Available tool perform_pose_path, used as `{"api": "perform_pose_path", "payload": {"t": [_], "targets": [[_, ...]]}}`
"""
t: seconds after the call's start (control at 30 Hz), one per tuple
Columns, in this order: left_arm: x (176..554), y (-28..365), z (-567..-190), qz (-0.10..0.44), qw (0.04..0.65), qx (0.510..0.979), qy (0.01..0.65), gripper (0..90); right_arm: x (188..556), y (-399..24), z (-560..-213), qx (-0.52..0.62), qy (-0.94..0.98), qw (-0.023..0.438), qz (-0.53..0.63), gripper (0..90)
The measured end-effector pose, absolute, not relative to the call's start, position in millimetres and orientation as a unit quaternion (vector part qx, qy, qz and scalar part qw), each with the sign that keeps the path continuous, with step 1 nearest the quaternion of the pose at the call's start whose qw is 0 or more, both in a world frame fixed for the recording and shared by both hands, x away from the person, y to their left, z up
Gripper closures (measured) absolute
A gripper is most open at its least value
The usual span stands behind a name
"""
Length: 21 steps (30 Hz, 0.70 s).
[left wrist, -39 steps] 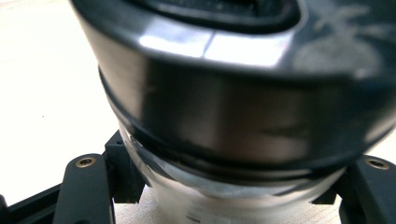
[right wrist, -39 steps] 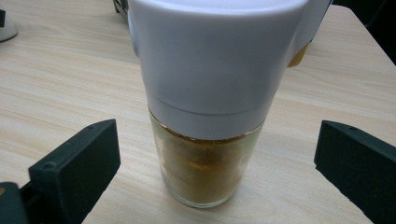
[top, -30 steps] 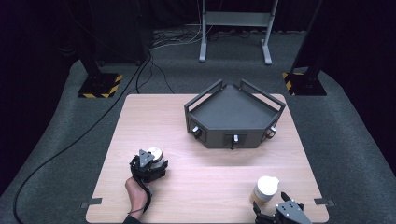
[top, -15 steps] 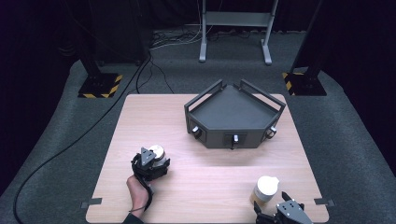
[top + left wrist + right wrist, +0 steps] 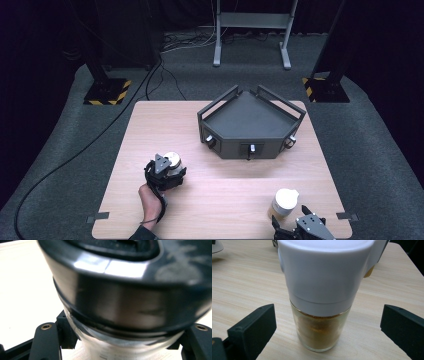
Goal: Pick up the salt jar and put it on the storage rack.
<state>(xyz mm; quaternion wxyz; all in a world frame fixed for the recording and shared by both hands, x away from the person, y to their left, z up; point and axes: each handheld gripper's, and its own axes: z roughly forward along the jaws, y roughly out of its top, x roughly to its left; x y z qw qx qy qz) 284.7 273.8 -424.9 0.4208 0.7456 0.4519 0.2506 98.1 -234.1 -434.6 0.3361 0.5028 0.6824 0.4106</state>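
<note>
A glass jar with a black lid (image 5: 120, 302) stands between the jaws of my left gripper (image 5: 122, 345), which is shut on its glass body just under the lid. In the high view that gripper (image 5: 167, 172) and its jar (image 5: 173, 161) are at the table's front left, with a hand behind them. A spice jar with a white lid and brown powder (image 5: 322, 302) stands upright on the table between the jaws of my right gripper (image 5: 324, 330). Those jaws are open, well clear of the glass on both sides. In the high view this jar (image 5: 285, 201) is at the front right, just ahead of the right gripper (image 5: 296, 226).
A black five-sided tray (image 5: 235, 142) with raised rails and small knobs on its front sits at the back right of the wooden table (image 5: 165, 125). A cable trails from the left hand over the front edge. Dark floor and stands surround the table.
</note>
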Motion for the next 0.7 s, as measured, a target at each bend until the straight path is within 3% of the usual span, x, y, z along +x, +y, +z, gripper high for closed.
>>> {"api": "perform_pose_path", "payload": {"t": [0.7], "targets": [[300, 258, -413, 0.238, 0.423, 0.762, 0.428, 31.8, 98, -234, -434, 0.503, 0.684, 0.335, 0.408, 0.0]]}}
